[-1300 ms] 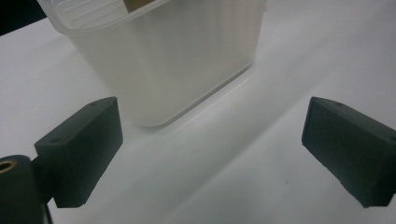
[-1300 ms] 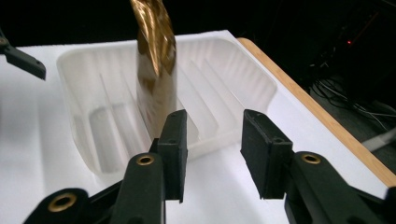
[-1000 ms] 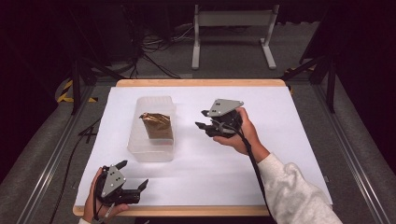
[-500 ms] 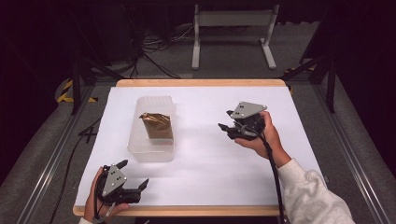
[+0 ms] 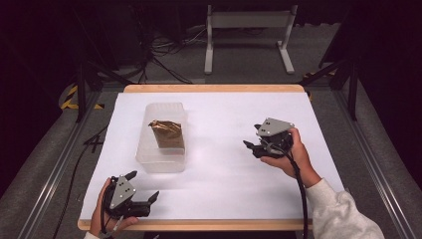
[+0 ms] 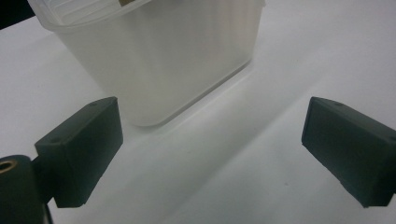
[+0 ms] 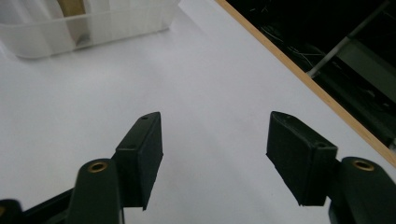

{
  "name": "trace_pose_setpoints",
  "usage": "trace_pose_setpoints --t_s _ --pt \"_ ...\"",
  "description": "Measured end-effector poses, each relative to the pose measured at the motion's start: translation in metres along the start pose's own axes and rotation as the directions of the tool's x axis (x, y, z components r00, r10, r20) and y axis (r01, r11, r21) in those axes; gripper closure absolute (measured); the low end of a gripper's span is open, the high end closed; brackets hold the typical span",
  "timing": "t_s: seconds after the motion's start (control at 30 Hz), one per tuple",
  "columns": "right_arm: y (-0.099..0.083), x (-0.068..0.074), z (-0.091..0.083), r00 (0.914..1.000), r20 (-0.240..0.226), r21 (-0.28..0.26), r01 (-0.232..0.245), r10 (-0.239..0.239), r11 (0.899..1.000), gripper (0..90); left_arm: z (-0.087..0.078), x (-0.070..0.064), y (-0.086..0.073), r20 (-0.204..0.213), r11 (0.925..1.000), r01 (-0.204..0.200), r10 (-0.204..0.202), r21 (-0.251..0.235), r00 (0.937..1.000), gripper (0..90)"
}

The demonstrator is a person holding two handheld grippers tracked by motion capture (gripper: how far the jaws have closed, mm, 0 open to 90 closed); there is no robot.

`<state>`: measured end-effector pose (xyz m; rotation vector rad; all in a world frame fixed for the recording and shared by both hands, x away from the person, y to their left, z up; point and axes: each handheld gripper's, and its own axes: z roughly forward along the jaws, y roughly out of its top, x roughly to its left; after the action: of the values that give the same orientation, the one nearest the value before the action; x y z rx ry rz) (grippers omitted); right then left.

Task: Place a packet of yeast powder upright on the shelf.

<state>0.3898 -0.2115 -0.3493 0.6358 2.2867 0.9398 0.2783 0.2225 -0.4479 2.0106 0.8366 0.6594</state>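
Left of centre in the high view, a clear tub holding a brown packet lies with its long axis running toward the frame's top. Both tools, left and right, gape wide and empty over the white bench.

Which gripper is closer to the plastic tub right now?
Left. The left gripper sits just below the tub at the table's near edge, open. The right gripper is farther off to the tub's right, also open, touching nothing.

A packet stands in the tub, left on the table.
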Motion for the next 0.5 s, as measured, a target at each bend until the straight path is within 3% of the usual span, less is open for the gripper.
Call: trace_pose_setpoints --t_s 0.37,0.5 --pt "-0.030 0.004 -0.013 0.9990 0.045 0.039 -0.003 0.001 0.999 27.9 0.002 -0.002 0.001 0.004 0.9999 -0.009 0.009 0.015 1.0000 6.4" --pt "-0.044 0.000 -0.021 0.9976 0.065 0.043 -0.028 0.025 0.999 24.2 0.001 -0.002 0.001 -0.004 1.0000 -0.004 0.004 0.007 1.0000 6.6"
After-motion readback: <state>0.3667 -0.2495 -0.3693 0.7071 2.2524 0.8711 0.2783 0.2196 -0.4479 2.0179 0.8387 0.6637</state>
